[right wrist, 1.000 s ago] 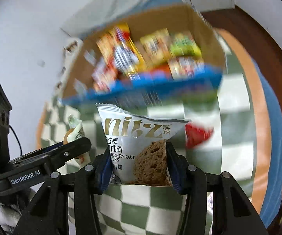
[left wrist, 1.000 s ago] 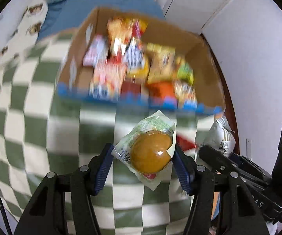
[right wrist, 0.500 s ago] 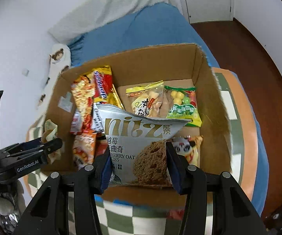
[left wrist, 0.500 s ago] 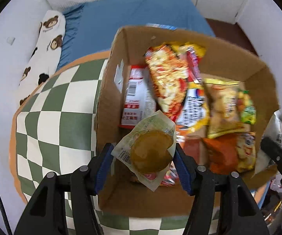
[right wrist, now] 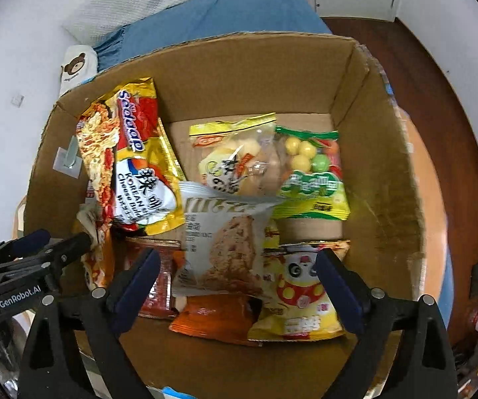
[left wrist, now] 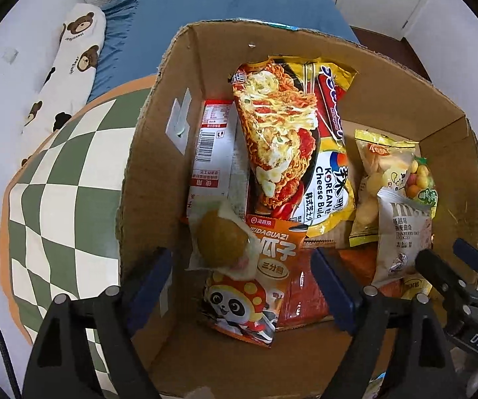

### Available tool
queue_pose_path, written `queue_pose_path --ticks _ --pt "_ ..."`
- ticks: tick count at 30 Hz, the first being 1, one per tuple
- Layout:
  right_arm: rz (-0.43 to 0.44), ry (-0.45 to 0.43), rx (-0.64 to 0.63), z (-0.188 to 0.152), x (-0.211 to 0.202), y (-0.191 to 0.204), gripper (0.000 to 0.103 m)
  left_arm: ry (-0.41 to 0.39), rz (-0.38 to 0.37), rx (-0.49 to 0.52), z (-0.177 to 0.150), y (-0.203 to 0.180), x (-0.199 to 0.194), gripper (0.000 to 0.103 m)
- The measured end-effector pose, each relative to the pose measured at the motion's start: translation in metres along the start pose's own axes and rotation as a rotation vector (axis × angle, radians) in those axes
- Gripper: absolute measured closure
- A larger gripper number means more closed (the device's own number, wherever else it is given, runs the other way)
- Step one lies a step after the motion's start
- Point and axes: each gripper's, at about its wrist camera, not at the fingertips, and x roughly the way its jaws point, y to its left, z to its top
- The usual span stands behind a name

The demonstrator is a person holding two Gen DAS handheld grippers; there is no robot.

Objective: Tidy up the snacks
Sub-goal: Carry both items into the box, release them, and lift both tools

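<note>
Cardboard box (left wrist: pixel 159 153): open-topped, seen from above in both wrist views, set on a green-and-white checkered table (left wrist: pixel 62 179).

Left gripper (left wrist: pixel 242 286): held over the near left part of the box. Fingers (left wrist: pixel 152 272) are spread wide; nothing is pinched between them.

Bun packet (left wrist: pixel 220 241): clear wrapper with a round brown bun inside. It is seen between the spread fingers, clear of both, lying on an orange panda snack bag (left wrist: pixel 255 286) in the near left part of the box.

Right gripper (right wrist: pixel 235 282): held over the near middle of the box. Fingers (right wrist: pixel 335 286) are spread wide; nothing is gripped.

Oat cookie packet (right wrist: pixel 222 242): silver-white, printed with a cookie picture. It is seen between the open fingers without touching them, resting on other packets in the box's near middle.

Other contents: a Korean cheese noodle pack (left wrist: pixel 292 146) leaning toward the left wall, a red-and-white carton (left wrist: pixel 214 153) beside it, a yellow puffed snack bag (right wrist: pixel 235 156), a green candy bag (right wrist: pixel 312 176), and a yellow panda bag (right wrist: pixel 298 292).

Surroundings: a blue bed (left wrist: pixel 225 3) and a bear-print pillow (left wrist: pixel 69 66) beyond the table.
</note>
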Motion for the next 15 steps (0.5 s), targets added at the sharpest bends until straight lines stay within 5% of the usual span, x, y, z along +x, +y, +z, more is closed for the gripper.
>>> queue_pose_path --ticks 15 --pt "-0.082 -0.143 -0.041 -0.037 -0.068 -0.005 0.006 -0.199 -0.04 -0.014 -0.045 -0.011 -0.067 0.017"
